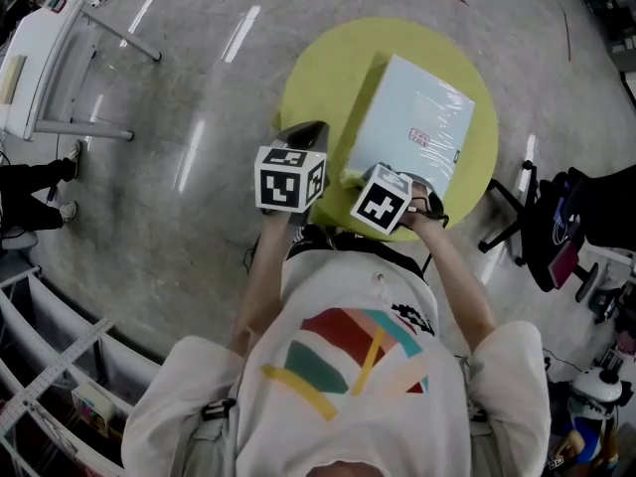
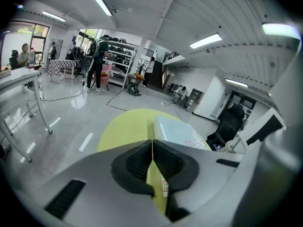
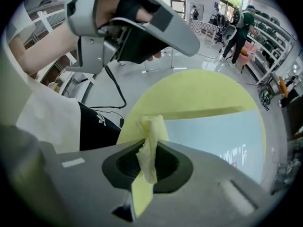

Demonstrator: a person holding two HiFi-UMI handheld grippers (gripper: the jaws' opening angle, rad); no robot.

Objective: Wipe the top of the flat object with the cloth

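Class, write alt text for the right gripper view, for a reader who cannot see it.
The right gripper is shut on a crumpled yellow cloth beside a flat pale-blue box on a round yellow table. The left gripper hangs at upper left.

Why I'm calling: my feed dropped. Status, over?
Left hand-held gripper shut, empty. Right hand-held gripper shut on yellow cloth, at near edge of flat box. Nothing in the way.
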